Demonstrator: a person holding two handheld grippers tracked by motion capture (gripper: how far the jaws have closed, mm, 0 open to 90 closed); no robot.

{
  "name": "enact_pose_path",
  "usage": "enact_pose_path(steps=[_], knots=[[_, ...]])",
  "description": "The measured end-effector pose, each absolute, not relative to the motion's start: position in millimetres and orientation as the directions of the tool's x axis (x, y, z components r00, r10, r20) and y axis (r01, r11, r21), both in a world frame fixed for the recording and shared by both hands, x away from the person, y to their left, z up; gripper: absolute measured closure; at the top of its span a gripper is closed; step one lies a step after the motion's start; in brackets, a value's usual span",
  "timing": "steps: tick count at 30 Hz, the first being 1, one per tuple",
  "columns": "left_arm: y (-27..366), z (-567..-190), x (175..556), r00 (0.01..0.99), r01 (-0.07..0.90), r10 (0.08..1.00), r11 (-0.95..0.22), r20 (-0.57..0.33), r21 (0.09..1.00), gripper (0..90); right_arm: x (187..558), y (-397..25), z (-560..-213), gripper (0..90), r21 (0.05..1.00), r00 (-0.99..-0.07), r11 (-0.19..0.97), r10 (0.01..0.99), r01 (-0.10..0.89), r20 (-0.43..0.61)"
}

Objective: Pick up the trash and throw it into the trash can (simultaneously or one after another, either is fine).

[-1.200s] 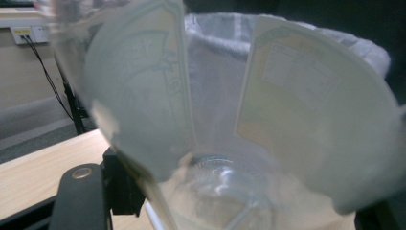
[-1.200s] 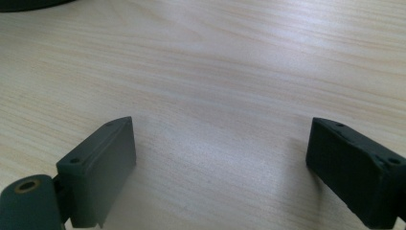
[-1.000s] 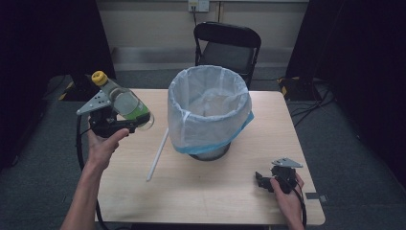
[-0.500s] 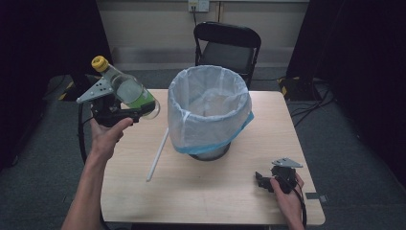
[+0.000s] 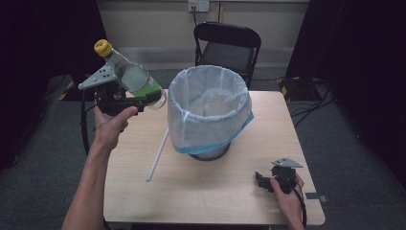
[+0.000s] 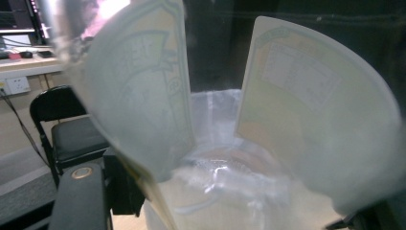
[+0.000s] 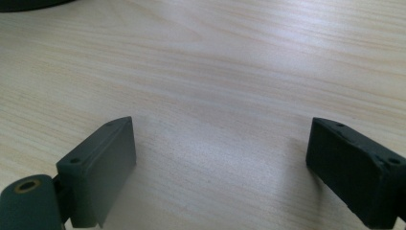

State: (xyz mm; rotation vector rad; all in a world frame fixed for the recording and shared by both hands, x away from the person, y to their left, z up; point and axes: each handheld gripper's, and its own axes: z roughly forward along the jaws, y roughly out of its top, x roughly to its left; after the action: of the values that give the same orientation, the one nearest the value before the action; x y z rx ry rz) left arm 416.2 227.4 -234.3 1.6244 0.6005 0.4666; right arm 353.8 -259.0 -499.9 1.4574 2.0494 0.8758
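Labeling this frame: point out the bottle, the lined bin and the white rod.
plastic bottle (image 5: 133,76): high view, clear body above the green label.
lined bin (image 5: 208,125): high view, front wall of the liner.
white rod (image 5: 158,155): high view, mid-length.

High overhead view; two close tool views, one sharing the bin (image 5: 209,112).

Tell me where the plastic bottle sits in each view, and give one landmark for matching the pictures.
High view: the plastic bottle is upper left, tilted, yellow cap up and away from the bin, clamped in the left hand-held gripper.
Left gripper view: the bottle looms blurred across the middle and right, its label curving around it.
Right gripper view: bare table between open jaws; no bottle.
Shared landmark: the lined bin, seen behind the bottle.
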Motion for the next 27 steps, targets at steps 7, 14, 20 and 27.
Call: enact_pose_path(steps=[7,14,20,27], knots=[[214,-222,420,0.797,0.098,0.603,-0.072,-0.035,0.993,28.3,354,-259,-500,8.9,0.730,-0.322,0.230,0.947,0.644,-0.015],[199,-211,422,0.815,0.080,0.579,-0.077,-0.021,0.994,28.3,354,-259,-500,8.9,0.730,-0.322,0.230,0.947,0.644,-0.014],[182,-206,425,0.834,0.085,0.551,-0.090,-0.021,0.992,28.3,354,-259,-500,8.9,0.730,-0.322,0.231,0.946,0.644,-0.015],[164,-203,431,0.854,0.088,0.520,-0.088,-0.029,0.992,28.3,354,-259,-500,8.9,0.730,-0.322,0.231,0.946,0.643,-0.015]])
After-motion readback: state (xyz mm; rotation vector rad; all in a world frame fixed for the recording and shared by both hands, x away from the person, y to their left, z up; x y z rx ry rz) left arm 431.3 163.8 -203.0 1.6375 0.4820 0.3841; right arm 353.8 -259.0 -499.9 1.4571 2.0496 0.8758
